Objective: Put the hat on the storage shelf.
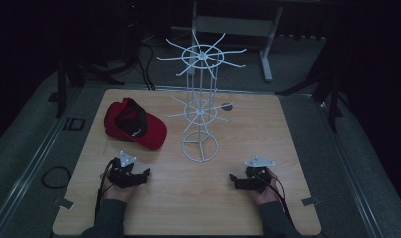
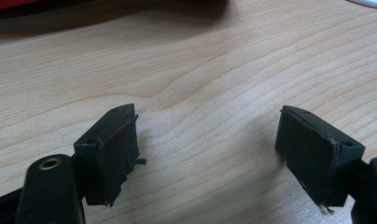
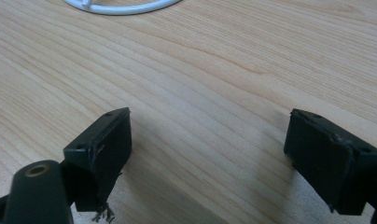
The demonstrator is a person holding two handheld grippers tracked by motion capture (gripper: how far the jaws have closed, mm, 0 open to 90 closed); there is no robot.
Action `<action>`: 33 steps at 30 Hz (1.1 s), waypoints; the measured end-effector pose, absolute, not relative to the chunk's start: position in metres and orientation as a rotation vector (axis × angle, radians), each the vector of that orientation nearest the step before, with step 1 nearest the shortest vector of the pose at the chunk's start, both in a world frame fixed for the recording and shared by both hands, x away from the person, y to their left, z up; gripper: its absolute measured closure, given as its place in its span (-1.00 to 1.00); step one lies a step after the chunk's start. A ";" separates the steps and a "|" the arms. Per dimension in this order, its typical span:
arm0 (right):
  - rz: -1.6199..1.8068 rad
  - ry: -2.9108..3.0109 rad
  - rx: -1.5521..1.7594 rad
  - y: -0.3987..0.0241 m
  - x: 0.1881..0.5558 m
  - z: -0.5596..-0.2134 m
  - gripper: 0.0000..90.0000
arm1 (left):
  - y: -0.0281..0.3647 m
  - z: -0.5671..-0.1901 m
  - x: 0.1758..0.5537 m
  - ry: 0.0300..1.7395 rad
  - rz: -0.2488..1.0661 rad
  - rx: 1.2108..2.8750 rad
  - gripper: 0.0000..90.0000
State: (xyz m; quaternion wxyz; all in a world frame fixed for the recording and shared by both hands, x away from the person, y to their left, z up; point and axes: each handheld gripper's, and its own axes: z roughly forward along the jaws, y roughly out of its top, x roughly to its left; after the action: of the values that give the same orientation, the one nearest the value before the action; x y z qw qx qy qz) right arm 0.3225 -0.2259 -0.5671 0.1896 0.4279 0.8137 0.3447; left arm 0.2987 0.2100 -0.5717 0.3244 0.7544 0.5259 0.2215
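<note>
Bare wood between left gripper (image 1: 145, 174) and right gripper (image 1: 234, 179), passable. Ahead, blocked centrally by white wire rack (image 1: 200, 106); red cap (image 1: 134, 124) sat just beyond left gripper. Open table (image 1: 258, 124) right of rack.

Your right gripper (image 3: 210, 144): jaws set wide apart, nothing between them, low over the wooden table (image 3: 233, 70). Ahead of you, the white wire ring (image 3: 123, 8) of a stand's base.

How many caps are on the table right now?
1. The red cap lies on the table at the far left, beside the white wire rack and ahead of the left gripper. None hangs on the rack.
</note>
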 end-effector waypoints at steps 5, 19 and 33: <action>0.969 2.287 1.203 -0.226 0.322 -0.567 -0.67 | 0.209 -0.572 0.299 1.374 0.579 1.983 -0.57; 0.970 2.288 1.203 -0.226 0.323 -0.567 -0.67 | 0.219 -0.563 0.300 1.389 0.431 1.948 0.06; 0.970 2.288 1.204 -0.226 0.323 -0.567 -0.67 | 0.222 -0.556 0.304 1.447 0.329 1.806 -0.09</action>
State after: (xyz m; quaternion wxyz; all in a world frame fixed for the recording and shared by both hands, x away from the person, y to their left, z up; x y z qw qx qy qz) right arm 0.3226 -0.2259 -0.5670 0.1892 0.4280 0.8136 0.3450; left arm 0.3035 0.2217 -0.5560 0.3913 0.7109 0.5698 0.1296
